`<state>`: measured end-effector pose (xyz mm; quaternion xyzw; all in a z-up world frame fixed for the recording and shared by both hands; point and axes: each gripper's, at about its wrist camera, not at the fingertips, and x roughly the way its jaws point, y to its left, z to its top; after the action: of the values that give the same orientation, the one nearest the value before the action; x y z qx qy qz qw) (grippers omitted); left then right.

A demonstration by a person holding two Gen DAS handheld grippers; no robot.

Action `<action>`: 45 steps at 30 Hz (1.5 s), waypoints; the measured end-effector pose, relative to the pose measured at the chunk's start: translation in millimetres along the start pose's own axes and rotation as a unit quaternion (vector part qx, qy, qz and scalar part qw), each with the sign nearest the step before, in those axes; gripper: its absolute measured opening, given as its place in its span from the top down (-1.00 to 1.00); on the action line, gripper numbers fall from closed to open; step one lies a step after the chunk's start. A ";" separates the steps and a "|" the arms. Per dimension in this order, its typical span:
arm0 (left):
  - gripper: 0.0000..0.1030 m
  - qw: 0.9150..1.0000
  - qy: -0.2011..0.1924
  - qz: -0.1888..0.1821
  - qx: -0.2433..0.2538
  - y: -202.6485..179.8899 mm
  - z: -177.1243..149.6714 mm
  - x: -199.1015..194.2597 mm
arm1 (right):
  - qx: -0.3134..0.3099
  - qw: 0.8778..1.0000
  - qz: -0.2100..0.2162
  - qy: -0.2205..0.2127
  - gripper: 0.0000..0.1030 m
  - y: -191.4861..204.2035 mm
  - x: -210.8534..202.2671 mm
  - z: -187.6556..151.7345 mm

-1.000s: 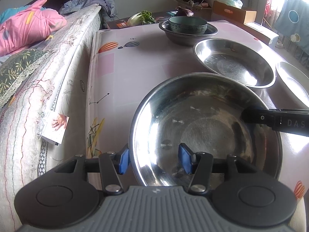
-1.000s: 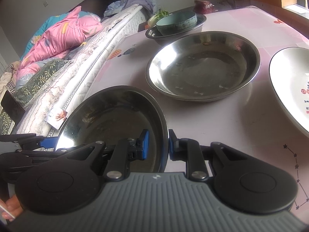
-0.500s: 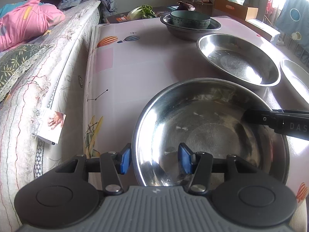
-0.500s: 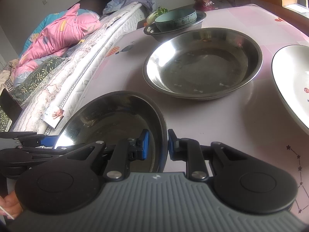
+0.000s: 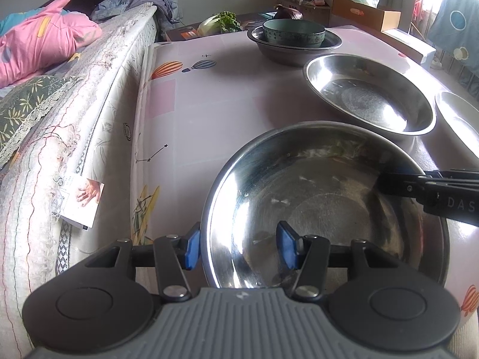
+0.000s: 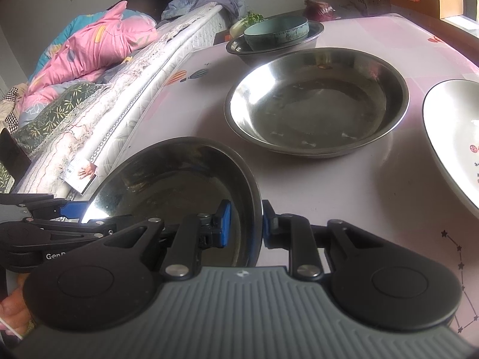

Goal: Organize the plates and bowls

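- Right gripper (image 6: 243, 224): jaws narrow, pinching the right rim of the near steel basin (image 6: 179, 179); one pad inside the wall, one outside.
- Left gripper (image 5: 238, 246): jaws at medium width, straddling the same basin's left rim (image 5: 206, 209); pad contact can't be confirmed, looks loose.
- Near steel basin sits at the near edge of the pink table (image 5: 215, 95), beside the mattress (image 5: 74, 119).
- Second steel basin (image 6: 317, 101) just beyond; teal bowl (image 6: 277, 31) nested in a third basin (image 6: 269, 49) at the far end; white plate (image 6: 449, 137) to the right.
- Risk: slick, thin rim held firmly on one side only, so the basin may pivot or slip on lifting, clanging into its neighbour.
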<state>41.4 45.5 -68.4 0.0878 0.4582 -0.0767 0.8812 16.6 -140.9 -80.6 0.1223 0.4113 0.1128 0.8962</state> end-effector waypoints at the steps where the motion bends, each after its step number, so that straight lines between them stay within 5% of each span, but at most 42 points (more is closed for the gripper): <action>1: -0.02 1.000 0.000 0.000 0.000 0.1 0.0 -0.1 | -0.001 1.000 0.000 0.000 0.60 0.3 -0.2 0.2; 45: -0.02 1.000 -0.017 0.012 -0.003 0.5 3.9 -18.1 | -0.009 1.000 0.006 -0.013 0.60 6.8 -14.9 5.1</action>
<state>34.3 46.1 -51.2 0.0894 0.4418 -0.0664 0.8902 10.3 -139.7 -64.7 0.1182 0.3975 0.1208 0.9019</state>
